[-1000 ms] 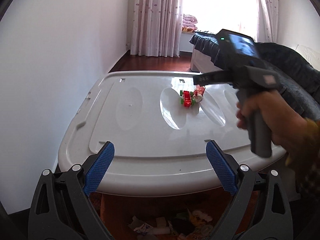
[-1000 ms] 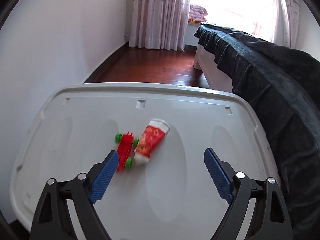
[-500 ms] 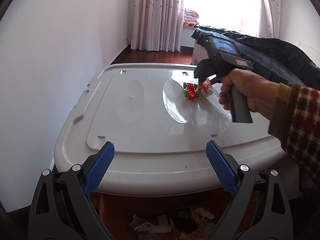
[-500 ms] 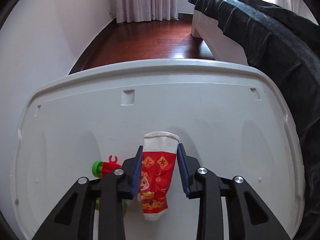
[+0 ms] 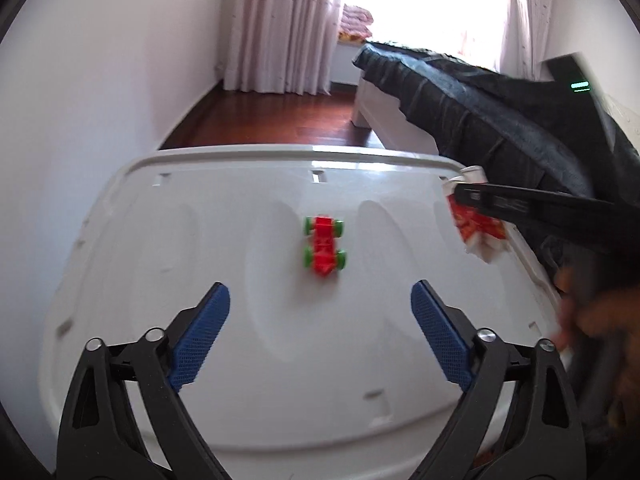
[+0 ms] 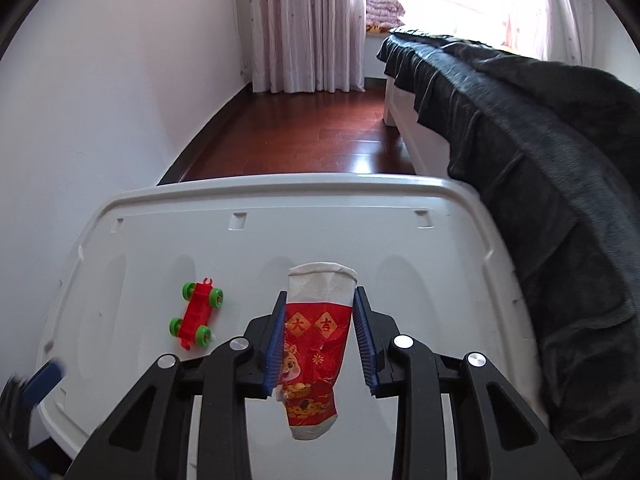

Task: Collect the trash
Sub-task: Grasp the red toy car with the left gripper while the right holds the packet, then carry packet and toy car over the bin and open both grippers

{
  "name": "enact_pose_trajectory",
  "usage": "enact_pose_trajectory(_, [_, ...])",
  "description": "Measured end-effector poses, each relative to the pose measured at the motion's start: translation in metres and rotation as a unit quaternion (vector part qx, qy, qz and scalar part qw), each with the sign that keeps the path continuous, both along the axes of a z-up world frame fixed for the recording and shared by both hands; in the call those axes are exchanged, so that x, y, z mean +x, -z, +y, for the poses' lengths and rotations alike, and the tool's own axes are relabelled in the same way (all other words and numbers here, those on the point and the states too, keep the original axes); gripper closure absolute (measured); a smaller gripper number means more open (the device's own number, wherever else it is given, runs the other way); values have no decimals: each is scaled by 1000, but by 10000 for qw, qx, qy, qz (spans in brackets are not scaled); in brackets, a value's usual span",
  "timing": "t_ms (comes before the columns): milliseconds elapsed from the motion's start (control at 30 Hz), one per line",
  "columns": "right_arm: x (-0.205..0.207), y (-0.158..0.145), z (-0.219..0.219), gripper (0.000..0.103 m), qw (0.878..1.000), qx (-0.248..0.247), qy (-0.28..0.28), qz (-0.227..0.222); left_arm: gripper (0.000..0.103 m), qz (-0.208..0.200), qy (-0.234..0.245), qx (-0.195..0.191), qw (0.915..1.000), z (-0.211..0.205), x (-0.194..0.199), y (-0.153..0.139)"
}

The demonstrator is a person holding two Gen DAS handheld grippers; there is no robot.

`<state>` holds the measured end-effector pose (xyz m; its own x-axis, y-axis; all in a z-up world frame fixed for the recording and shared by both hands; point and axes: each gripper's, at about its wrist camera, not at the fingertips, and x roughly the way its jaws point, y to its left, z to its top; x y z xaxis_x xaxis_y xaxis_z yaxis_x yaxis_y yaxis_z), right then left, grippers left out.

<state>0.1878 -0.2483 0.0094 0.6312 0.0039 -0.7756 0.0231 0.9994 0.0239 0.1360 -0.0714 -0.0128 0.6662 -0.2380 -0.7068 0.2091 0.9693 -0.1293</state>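
The right gripper [image 6: 319,334] had its jaws clamped on the flattened red paper cup [image 6: 316,344], lifted above the white lid surface [image 6: 420,264]; carrying it to a bin seemed next. The left gripper [image 5: 320,336], jaws apart, faced the toy car [image 5: 325,250].

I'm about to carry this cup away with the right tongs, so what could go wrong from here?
1. The right tongs pinch a flattened red paper cup only at its sides; the thin paper might slip out on the way.
2. The red toy car sits between the open left tongs on the white bin lid; it looks like a toy, not trash, and could get nudged or grabbed.
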Motion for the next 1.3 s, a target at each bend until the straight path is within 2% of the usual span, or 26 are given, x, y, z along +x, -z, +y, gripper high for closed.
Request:
enact_pose_trajectory(100, [-15,-7,-8,71,9999,-12,-45,-89,36,229,224,172,9993,-24,32,20])
enact_pose_trajectory(267, [-28,-8,-9,71,9996,-101,-141,-242,44,464,46,445,9979,-35,68,47])
enact_pose_trajectory(333, [-30,-6,-8,71,9995,-61,-165,-244,52,550,51,560,9969,-38,76,53])
enact_pose_trajectory(400, [-30,-2,-8,71,9996,-57,-168,-225,64,650,54,716,9953,-41,84,61])
enact_pose_trajectory(633, [-37,7,-13,71,9998,38,-89,-155,64,637,-176,750,9950,-29,82,62])
enact_pose_trajectory(967, [-70,-1,0,71,9996,152,-83,-233,64,263,-420,871,9950,25,17,34])
enact_pose_trajectory(1167, [-132,-10,38,71,9984,329,-358,-298,64,98,-566,837,9948,67,-59,11])
enact_pose_trajectory(1300, [-182,1,64,71,9972,496,-545,-156,64,12,-672,812,9944,90,-112,4])
